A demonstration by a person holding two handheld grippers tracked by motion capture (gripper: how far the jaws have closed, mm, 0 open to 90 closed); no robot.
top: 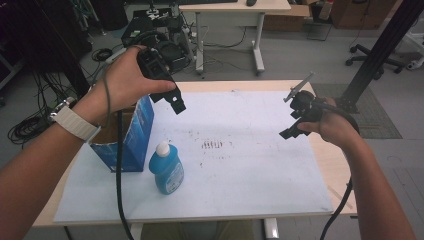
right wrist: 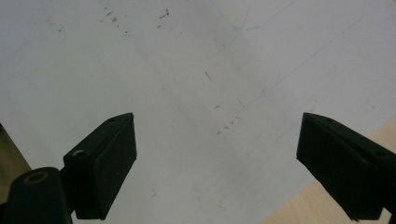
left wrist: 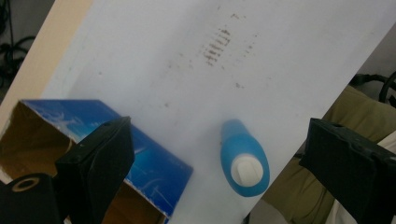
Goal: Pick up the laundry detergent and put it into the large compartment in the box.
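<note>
White mat [top: 250, 165] on table. Blue bottle [top: 166, 169] upright, just beside blue box [top: 131, 137]. Left gripper [top: 176, 102] above bottle, jaws spread, empty. Right gripper [top: 290, 131] well apart, jaws spread. Step: approach. Next: descend, straddle bottle.

Blue bottle [top: 166, 172]: glossy translucent plastic, white matt cap. Blue box [top: 131, 135]: printed glossy cardboard, scuffed, raw brown inside. White sheet [top: 240, 165]: matt, smooth, stained. Table [top: 334, 165]: pale wood edge. Gripper jaws: matt black plastic.
</note>
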